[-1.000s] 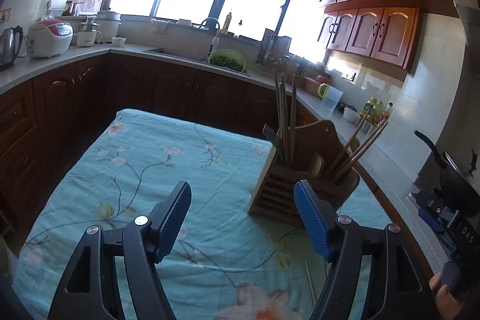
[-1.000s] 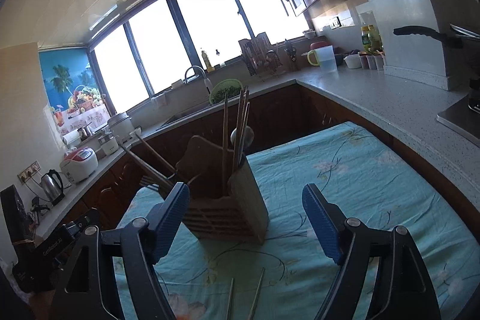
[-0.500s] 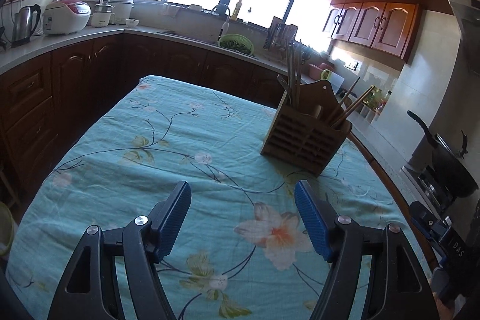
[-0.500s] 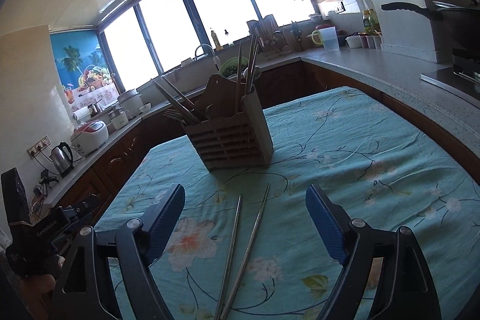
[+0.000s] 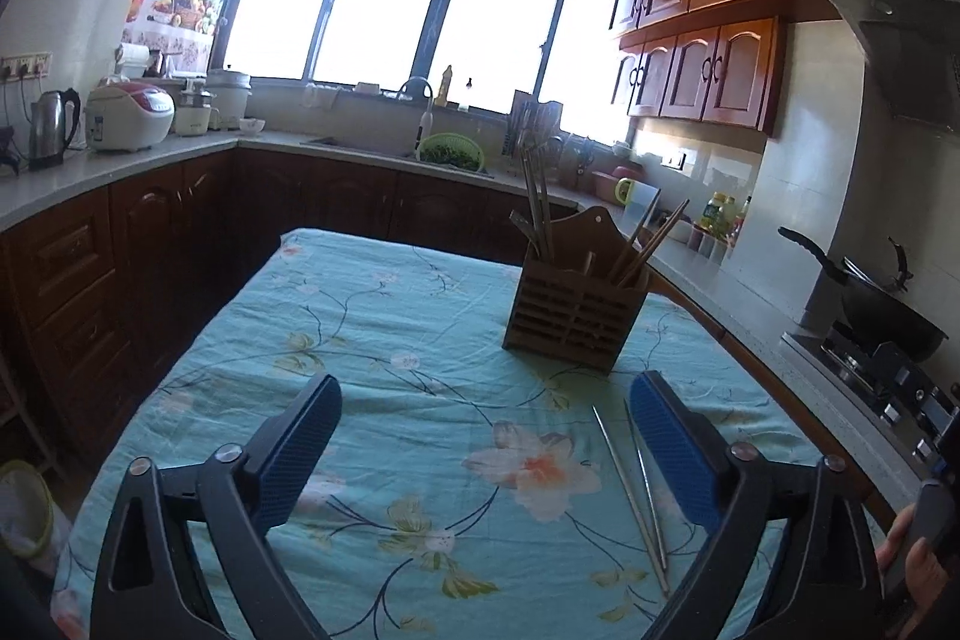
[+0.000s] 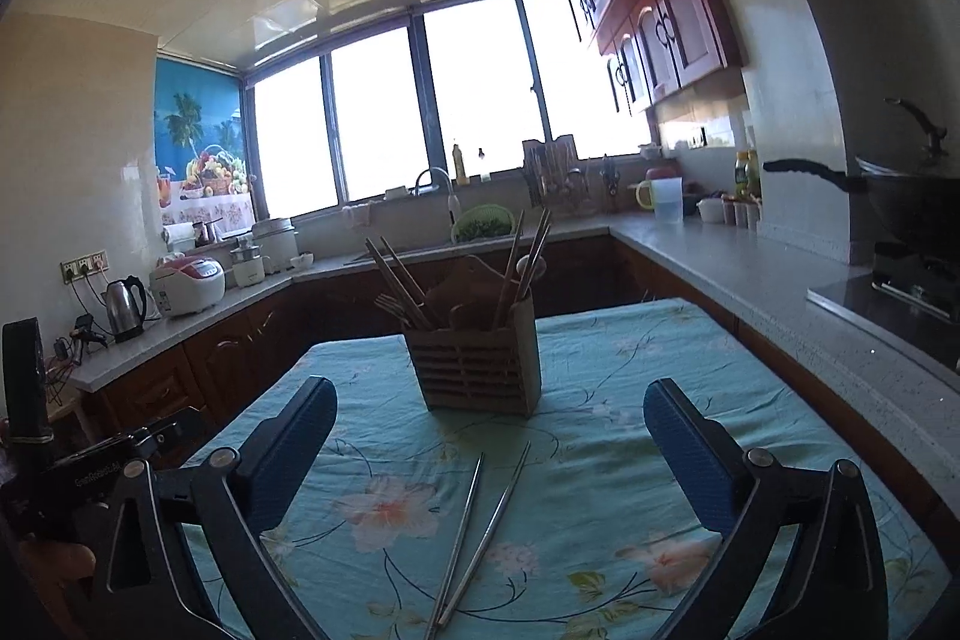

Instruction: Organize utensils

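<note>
A slatted wooden utensil holder (image 5: 573, 313) stands on the table with chopsticks and utensils upright in it; it also shows in the right wrist view (image 6: 477, 367). Two metal chopsticks (image 5: 636, 490) lie loose on the floral tablecloth in front of the holder, just left of my left gripper's right finger. In the right wrist view the chopsticks (image 6: 477, 526) lie between my fingers, nearer than the holder. My left gripper (image 5: 486, 451) is open and empty. My right gripper (image 6: 489, 451) is open and empty.
The table has a teal floral cloth (image 5: 372, 340). Dark cabinets and a grey counter (image 6: 750, 274) run around the table. A wok on the stove (image 5: 882, 316) is at the right. A kettle (image 5: 51, 127) and rice cooker (image 5: 129, 115) stand at the far left.
Both grippers have pulled back from the utensil holder, which now looks smaller and farther. The two loose chopsticks have come into view on the cloth. Both grippers stay open.
</note>
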Demonstrator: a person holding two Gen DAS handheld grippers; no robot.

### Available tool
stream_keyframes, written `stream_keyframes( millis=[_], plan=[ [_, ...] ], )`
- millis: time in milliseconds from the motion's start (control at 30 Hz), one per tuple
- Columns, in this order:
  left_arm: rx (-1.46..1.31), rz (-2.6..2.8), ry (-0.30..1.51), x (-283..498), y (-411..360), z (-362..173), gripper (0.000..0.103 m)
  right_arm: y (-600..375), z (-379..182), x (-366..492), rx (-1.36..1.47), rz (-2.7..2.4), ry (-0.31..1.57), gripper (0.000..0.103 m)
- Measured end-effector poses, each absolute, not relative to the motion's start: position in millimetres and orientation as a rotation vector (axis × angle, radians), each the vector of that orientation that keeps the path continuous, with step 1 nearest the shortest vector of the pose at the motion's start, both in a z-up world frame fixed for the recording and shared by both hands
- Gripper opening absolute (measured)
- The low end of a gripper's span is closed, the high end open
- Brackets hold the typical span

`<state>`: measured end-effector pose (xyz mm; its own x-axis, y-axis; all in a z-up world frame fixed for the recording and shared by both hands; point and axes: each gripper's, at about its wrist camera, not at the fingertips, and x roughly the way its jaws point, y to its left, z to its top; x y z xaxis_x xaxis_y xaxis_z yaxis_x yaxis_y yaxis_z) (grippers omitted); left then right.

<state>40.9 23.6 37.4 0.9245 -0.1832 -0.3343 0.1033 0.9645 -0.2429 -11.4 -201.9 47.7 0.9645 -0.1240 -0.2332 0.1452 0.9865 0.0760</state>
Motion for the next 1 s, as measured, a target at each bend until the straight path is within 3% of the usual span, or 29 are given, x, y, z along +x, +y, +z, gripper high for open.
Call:
stream_keyframes(
  millis=[167, 433, 1000],
  plan=[
    [-0.141, -0.117, 0.313, 12, 14, 23, 0.102, -193, 27, -34, 0.021, -0.181, 0.18, 0.103],
    [-0.093, -0.099, 0.344, -5, 3, 6, 0.102, -195, -9, -40, 0.036, -0.173, 0.287, 0.103],
    [-0.054, -0.071, 0.326, -14, 1, 2, 0.102, -197, -13, -47, 0.037, -0.177, 0.274, 0.103]
  ],
)
